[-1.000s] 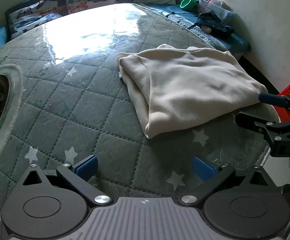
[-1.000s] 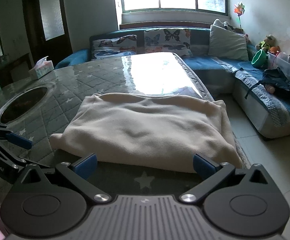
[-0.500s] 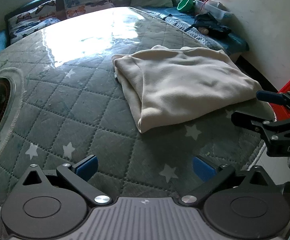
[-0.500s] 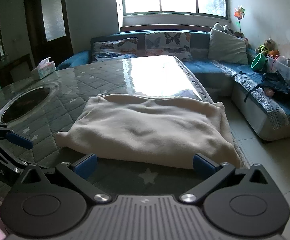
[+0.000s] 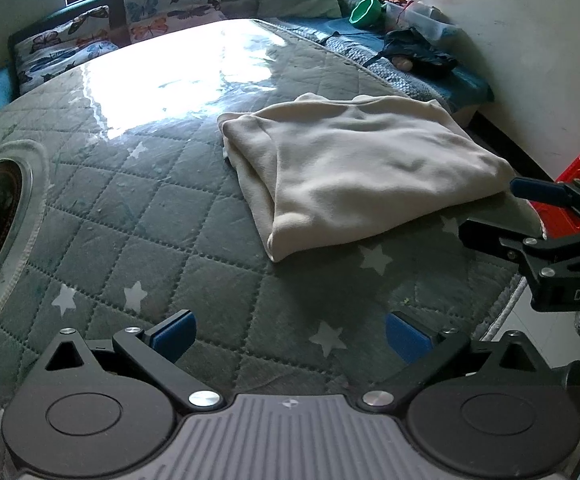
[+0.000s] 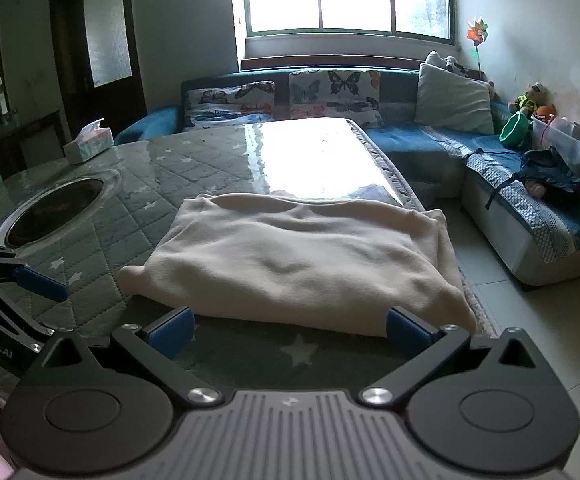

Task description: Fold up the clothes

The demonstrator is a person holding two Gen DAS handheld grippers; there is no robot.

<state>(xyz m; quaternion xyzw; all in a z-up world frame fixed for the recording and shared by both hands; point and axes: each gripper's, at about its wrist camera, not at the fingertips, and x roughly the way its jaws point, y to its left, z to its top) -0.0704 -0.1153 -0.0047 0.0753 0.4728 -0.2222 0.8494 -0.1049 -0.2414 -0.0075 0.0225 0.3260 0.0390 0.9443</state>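
A cream fleece garment (image 5: pixel 353 168) lies folded into a flat rectangle on the quilted green table cover (image 5: pixel 138 240), near the table's right edge. The same garment (image 6: pixel 293 264) fills the middle of the right wrist view. My left gripper (image 5: pixel 290 334) hovers open above the cover, well short of the garment's near corner. My right gripper (image 6: pixel 288 330) stands open just before the garment's near edge, touching nothing. Each gripper appears in the other's view: the right gripper (image 5: pixel 529 216) at the far right, the left gripper (image 6: pixel 22 280) at the far left.
A round glass-rimmed opening (image 6: pixel 54 208) is set into the table on the left. A tissue box (image 6: pixel 88 142) stands at the far corner. A blue sofa (image 6: pixel 529 208) with butterfly cushions wraps around the back and right. A red crate (image 5: pixel 569 196) sits on the floor.
Both grippers have drawn back from the folded garment, which now sits farther off in both views. The garment itself has not moved, and both pairs of jaws stay open.
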